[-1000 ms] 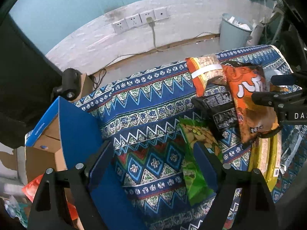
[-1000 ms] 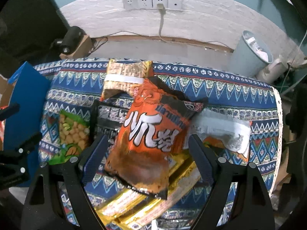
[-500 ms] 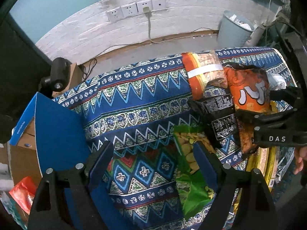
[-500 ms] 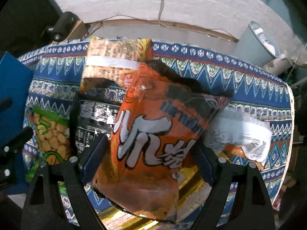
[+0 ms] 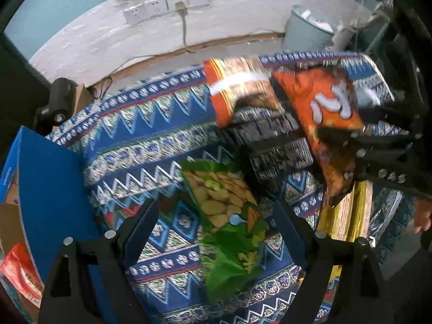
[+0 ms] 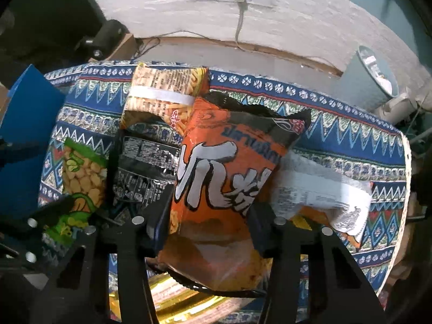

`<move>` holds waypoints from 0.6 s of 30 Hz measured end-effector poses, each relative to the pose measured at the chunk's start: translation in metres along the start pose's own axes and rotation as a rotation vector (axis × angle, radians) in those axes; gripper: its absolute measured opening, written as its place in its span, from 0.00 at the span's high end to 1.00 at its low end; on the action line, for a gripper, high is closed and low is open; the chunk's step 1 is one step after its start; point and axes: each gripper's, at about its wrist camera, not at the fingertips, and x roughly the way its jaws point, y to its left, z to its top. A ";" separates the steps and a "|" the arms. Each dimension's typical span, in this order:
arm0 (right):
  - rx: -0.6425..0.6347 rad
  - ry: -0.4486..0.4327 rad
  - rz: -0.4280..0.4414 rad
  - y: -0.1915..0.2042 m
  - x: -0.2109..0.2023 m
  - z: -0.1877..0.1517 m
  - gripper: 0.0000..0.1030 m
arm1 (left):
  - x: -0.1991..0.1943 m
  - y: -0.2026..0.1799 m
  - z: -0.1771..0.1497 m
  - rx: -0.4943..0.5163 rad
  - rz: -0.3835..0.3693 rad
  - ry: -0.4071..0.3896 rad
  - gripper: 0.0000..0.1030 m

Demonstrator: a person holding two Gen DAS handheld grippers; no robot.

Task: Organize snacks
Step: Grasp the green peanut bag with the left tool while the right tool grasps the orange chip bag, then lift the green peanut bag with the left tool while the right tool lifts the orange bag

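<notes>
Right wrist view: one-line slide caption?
Right gripper closing on the orange snack bag atop the patterned tablecloth.

Orange snack bag [image 6: 224, 183]: white characters, topmost in pile, overlapping black packet [image 6: 145, 167] and striped-chip bag [image 6: 167, 94]. Green peanut bag [image 5: 226, 216]: flat, beside pile.

Snack bags are lying on the desk [image 6: 337, 113]: the peanut bag [image 6: 81, 178] is sitting far left, the printed bag [image 6: 143, 167] right of it, and the chip bag [image 6: 224, 189] is overlapping that, with the stick-snack bag [image 6: 167, 94] lying behind them.
</notes>
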 end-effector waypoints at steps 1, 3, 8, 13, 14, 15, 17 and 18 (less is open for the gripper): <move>-0.002 -0.006 0.000 0.000 -0.002 -0.001 0.53 | 0.003 -0.002 0.000 0.007 0.007 0.006 0.15; -0.004 -0.014 0.001 -0.002 -0.006 -0.003 0.53 | 0.010 -0.007 -0.002 0.021 0.024 0.023 0.15; 0.010 -0.031 0.014 -0.011 -0.014 -0.006 0.53 | 0.028 -0.013 -0.004 0.031 0.062 0.058 0.15; 0.013 -0.039 0.027 -0.016 -0.020 -0.008 0.53 | 0.040 -0.012 -0.008 0.041 0.094 0.062 0.16; 0.012 -0.040 0.029 -0.016 -0.021 -0.008 0.53 | 0.040 -0.012 -0.009 0.041 0.092 0.059 0.19; 0.010 -0.042 0.030 -0.017 -0.023 -0.009 0.53 | 0.040 -0.011 -0.010 0.039 0.087 0.057 0.28; 0.007 -0.044 0.030 -0.016 -0.024 -0.009 0.53 | 0.042 -0.009 -0.013 0.033 0.060 0.065 0.45; 0.006 -0.045 0.028 -0.015 -0.024 -0.009 0.53 | 0.042 -0.009 -0.014 0.030 0.048 0.073 0.48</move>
